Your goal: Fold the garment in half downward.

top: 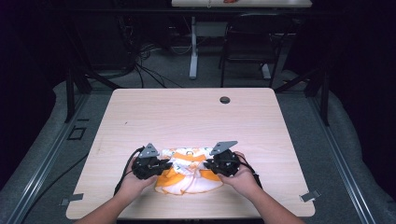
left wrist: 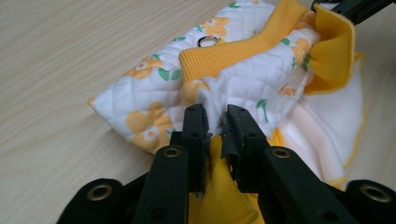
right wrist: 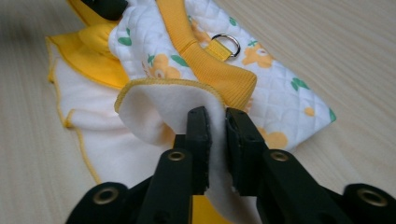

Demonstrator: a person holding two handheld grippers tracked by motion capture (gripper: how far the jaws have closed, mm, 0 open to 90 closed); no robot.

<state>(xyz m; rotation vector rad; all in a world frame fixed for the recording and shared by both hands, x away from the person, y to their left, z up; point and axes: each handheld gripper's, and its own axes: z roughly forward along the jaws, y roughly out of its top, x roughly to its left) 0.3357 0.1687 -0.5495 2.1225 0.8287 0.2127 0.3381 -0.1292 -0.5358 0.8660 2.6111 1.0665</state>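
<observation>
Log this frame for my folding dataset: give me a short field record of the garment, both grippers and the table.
garment: small quilted white garment with orange flowers and yellow ribbed trim, bunched on the table
metal ring: on a yellow strap on the garment's top
left gripper: jaws slightly apart, cloth between them
right gripper: jaws slightly apart, white lining between them
table: light wood, garment near its front edge

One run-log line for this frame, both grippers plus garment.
left gripper: fabric between jaws, slight gap | right gripper: white lining edge between jaws | quilted floral garment: bunched on table, metal ring up
</observation>
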